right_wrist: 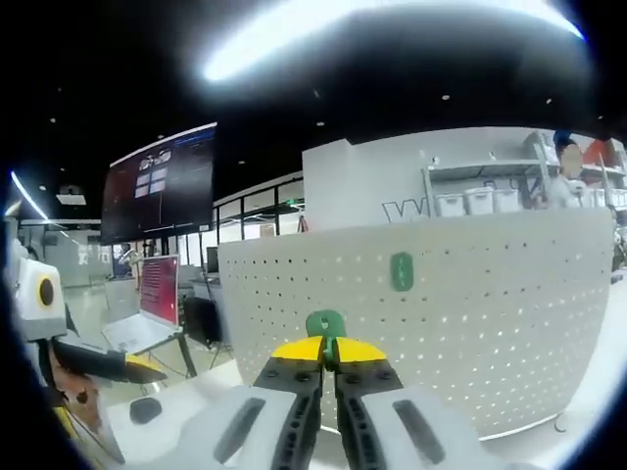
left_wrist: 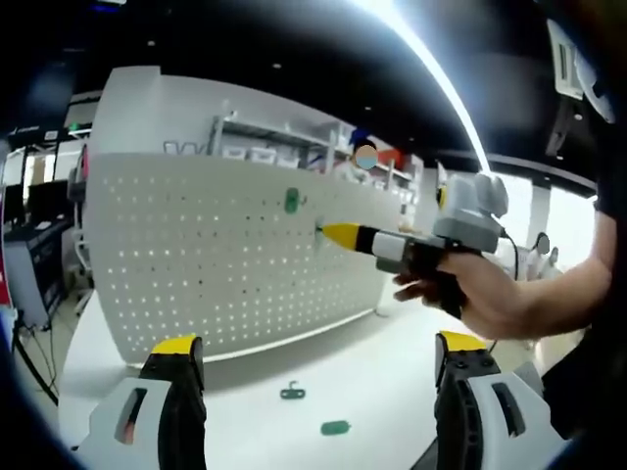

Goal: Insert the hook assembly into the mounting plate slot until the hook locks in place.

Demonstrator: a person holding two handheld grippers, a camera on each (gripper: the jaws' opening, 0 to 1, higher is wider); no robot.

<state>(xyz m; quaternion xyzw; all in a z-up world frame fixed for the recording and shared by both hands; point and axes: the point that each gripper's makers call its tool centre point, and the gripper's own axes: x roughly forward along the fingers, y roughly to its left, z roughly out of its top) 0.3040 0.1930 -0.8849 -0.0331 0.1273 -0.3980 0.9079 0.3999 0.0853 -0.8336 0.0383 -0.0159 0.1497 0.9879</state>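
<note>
A white pegboard mounting plate [left_wrist: 225,255] stands upright on the white table, with one green hook [left_wrist: 292,202] hanging on it. In the right gripper view the same plate [right_wrist: 470,313] carries that hook [right_wrist: 402,271]. My right gripper [right_wrist: 329,354] is shut on a second green hook [right_wrist: 325,325], held just in front of the plate. From the left gripper view, the right gripper [left_wrist: 343,236] points its yellow tips at the plate, held by a person's hand. My left gripper [left_wrist: 318,357] stands open low over the table. Two more green hooks [left_wrist: 292,393] [left_wrist: 335,428] lie between its jaws.
The white table [left_wrist: 372,362] runs under the plate. Metal shelving with white bins [left_wrist: 284,152] stands behind the plate. A dark screen [right_wrist: 162,191] and desks lie to the left in the right gripper view. The other gripper [right_wrist: 44,304] shows at that view's left edge.
</note>
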